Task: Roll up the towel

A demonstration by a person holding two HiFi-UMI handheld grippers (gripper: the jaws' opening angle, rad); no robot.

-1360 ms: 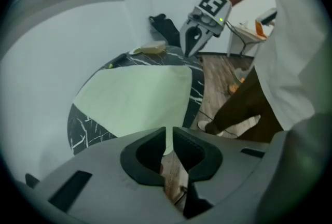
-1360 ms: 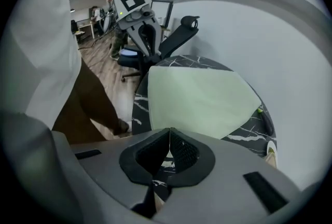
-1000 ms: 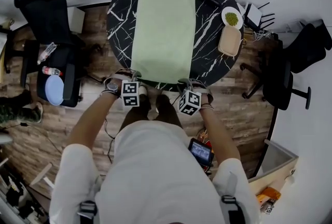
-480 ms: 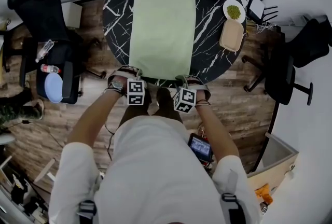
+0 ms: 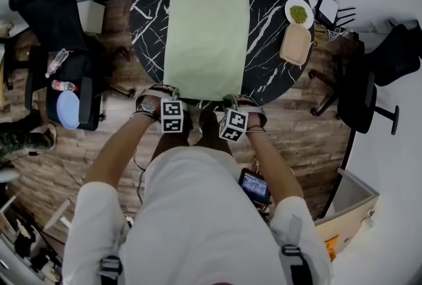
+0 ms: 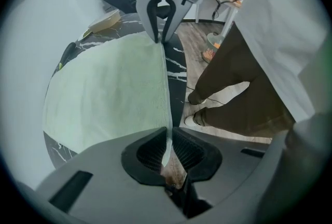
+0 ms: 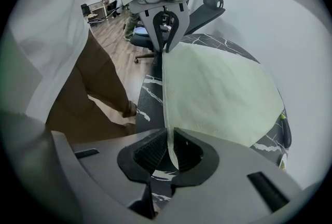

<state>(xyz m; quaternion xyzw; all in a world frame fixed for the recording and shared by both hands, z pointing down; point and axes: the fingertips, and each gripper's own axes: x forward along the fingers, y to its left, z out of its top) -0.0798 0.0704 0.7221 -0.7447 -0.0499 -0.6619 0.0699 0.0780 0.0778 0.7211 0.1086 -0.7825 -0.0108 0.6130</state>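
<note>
Well beyond my right hand-held gripper (image 7: 170, 150), off to its right, a white bowl (image 5: 298, 13) holding a small heap of green matter stands at the rim of the round black marble counter (image 5: 267, 39). Just beside the bowl, on the side nearer that gripper, lies a tan tray (image 5: 295, 45); I cannot make out what it holds. Off to the left of my left hand-held gripper (image 6: 167, 146), away from the counter, sits a round pale-blue container (image 5: 67, 110), its contents hidden.

Directly ahead of both grippers, the towel (image 5: 206, 23) is pale green, rectangular and spread flat, with its long sides running away from me across the counter. Its near short edge is raised off the marble and drawn into a straight line between the two grippers. Each gripper's jaws are closing, with that edge pinched between the ribbed pads, the left at one near corner and the right at the other.
</note>
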